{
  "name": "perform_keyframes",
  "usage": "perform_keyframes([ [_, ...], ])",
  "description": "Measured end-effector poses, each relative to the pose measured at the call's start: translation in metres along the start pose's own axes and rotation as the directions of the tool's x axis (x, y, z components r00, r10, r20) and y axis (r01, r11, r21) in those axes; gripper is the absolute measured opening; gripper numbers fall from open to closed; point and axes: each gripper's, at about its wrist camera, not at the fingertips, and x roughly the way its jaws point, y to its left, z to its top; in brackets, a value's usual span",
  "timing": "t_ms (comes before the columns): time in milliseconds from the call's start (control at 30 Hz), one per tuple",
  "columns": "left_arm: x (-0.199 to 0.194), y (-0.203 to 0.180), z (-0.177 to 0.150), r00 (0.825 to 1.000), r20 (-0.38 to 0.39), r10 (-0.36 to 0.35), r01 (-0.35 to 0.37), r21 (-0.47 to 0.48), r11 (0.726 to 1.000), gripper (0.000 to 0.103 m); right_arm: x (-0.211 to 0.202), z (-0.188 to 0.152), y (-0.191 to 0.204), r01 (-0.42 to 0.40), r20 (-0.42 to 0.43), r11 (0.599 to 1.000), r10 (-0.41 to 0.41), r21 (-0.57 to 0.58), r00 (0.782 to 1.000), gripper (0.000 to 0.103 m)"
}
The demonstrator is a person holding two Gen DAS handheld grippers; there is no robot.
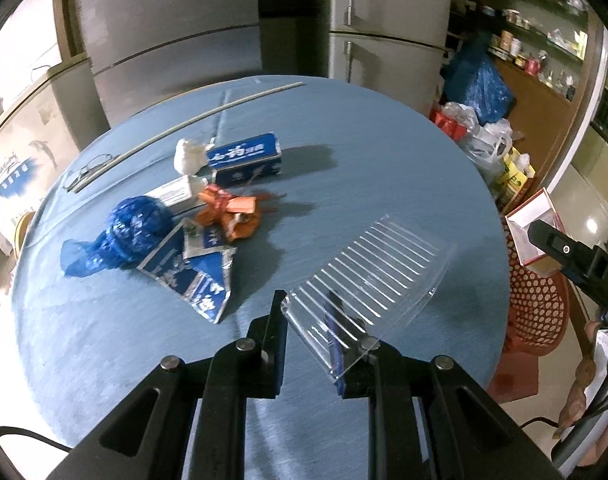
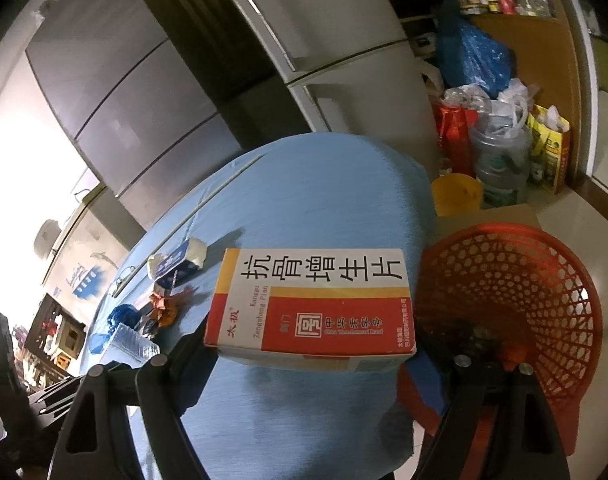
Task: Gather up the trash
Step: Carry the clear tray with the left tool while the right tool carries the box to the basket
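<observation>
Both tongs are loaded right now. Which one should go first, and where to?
Probably the right tongs: carry the red-and-white medicine box a little further right, over the orange basket, then open. The box is already clamped at the table's edge with the basket mouth just beside it. The left tongs, gripping the clear ribbed tray, sit further from the basket.

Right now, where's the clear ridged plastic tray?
The clear ridged plastic tray is in the left wrist view, held in the left gripper, above the blue table, right of the trash pile.
</observation>
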Motion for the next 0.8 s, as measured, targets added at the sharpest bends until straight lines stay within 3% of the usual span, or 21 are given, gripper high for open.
perform_keyframes([
  [433,0.011,-0.04,0.012,0.999,-0.007,-0.053,0.054,0.068,0.996,0.019,-0.013,0.003,-0.054,0.079,0.017,0.992,-0.081,0.096,0.997,0.086],
  [800,0.014,-0.06,0.018,0.996,-0.007,-0.089,0.09,0.105,0.99,0.019,-0.035,0.003,-0.105,0.154,0.047,0.962,-0.169,0.227,0.985,0.086],
])
